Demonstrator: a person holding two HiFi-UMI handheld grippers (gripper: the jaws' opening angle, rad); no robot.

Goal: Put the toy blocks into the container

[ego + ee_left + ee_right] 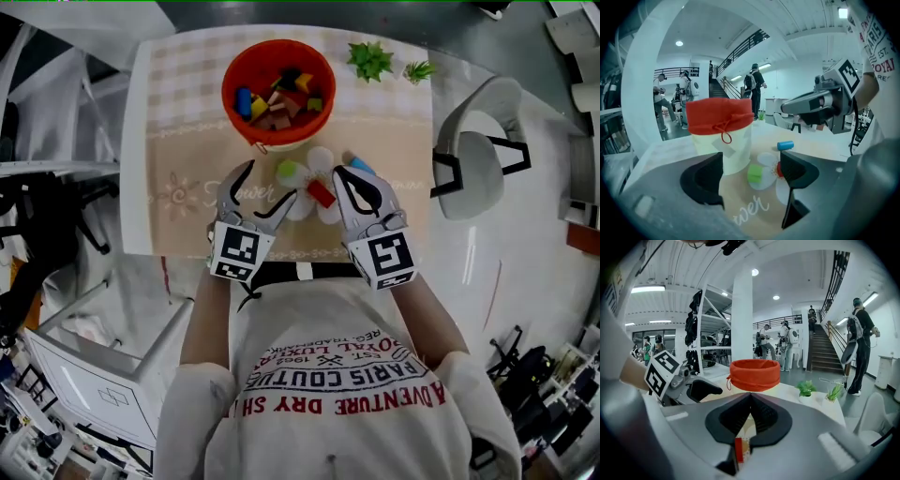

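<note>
left gripper (272,180) fingers spread wide, green block (289,172) just ahead between them: likely light, rigid, smooth, so pinch across its middle. right gripper (345,173) fingers closed, empty, red block (321,193) beside.

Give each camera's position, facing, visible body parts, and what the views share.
Head view: on the head, facing steeply down on the orange-rimmed fabric container, left gripper, right gripper; forearms, printed shirt show.
Left gripper view: on it, along its open jaws toward the container; shirt at right.
Right gripper view: along its closed jaws toward the container; forearm at left.
Shared: all see the container; each gripper view sees the other gripper.
</note>
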